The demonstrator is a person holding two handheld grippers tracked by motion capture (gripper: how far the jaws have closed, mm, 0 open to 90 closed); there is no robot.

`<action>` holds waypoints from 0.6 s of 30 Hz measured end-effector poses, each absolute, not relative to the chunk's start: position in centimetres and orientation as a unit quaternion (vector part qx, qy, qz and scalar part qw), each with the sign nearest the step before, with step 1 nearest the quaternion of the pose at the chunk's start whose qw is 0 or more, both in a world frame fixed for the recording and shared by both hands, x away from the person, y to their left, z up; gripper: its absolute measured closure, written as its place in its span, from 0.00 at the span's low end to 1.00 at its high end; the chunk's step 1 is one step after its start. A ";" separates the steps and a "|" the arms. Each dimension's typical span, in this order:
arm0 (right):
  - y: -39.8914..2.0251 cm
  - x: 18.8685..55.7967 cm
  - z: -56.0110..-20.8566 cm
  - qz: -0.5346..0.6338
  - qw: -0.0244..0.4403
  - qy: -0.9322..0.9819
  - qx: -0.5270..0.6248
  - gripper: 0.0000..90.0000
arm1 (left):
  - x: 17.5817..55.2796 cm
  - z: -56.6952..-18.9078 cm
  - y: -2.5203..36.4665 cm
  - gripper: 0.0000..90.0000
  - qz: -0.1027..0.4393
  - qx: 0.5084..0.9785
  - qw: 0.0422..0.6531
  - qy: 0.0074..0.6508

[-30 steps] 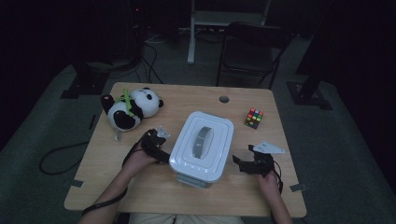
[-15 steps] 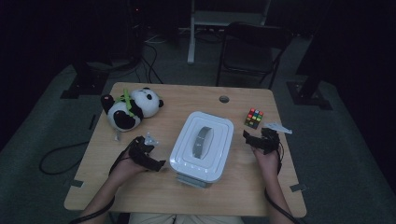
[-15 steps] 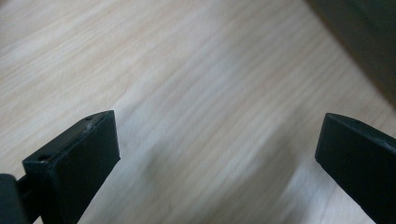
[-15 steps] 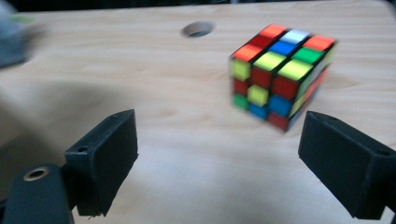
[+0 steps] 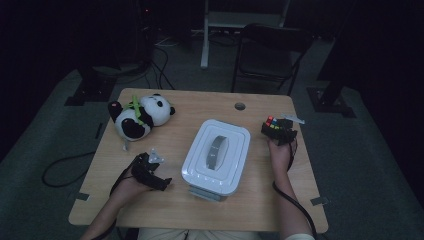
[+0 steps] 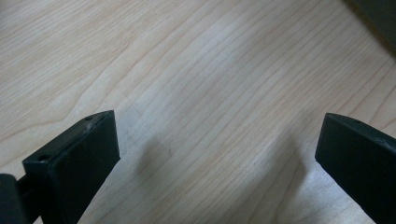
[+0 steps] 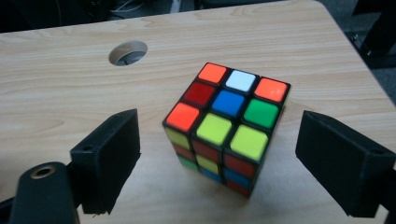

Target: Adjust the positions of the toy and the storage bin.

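A scrambled colour cube (image 7: 228, 126) stands on the wooden table (image 7: 56, 93), between the wide-apart jaws of my right gripper (image 7: 233, 163), which is open and not touching it. From above, the right gripper (image 5: 280, 131) sits at the table's right side, right behind the cube (image 5: 272, 122). My left gripper (image 5: 150, 172) rests low at the front left, open, with only bare wood (image 6: 201, 93) between its jaws (image 6: 210, 163). A white lidded box (image 5: 216, 155) with a grey handle stands in the middle. A plush panda (image 5: 137, 116) lies at the back left.
A round cable hole (image 5: 240, 106) (image 7: 127, 52) is cut into the table near its far edge. The table's right edge runs close beside the cube. A dark chair (image 5: 272, 52) and stand legs are on the floor beyond the table.
My right gripper has moved forward from the front right up to the cube. My left gripper has drawn back from the box toward the front left.
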State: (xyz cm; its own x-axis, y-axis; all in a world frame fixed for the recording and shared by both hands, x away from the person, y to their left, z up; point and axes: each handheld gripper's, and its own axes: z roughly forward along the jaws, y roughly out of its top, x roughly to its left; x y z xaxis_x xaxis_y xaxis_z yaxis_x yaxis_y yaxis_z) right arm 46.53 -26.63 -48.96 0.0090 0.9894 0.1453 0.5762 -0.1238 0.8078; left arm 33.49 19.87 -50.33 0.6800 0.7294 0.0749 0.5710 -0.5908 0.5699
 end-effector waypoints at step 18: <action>-27.3 47.6 -49.6 0.326 0.274 0.619 0.661 0.37 | 33.1 -50.4 20.5 0.00 0.152 0.874 0.264 0.378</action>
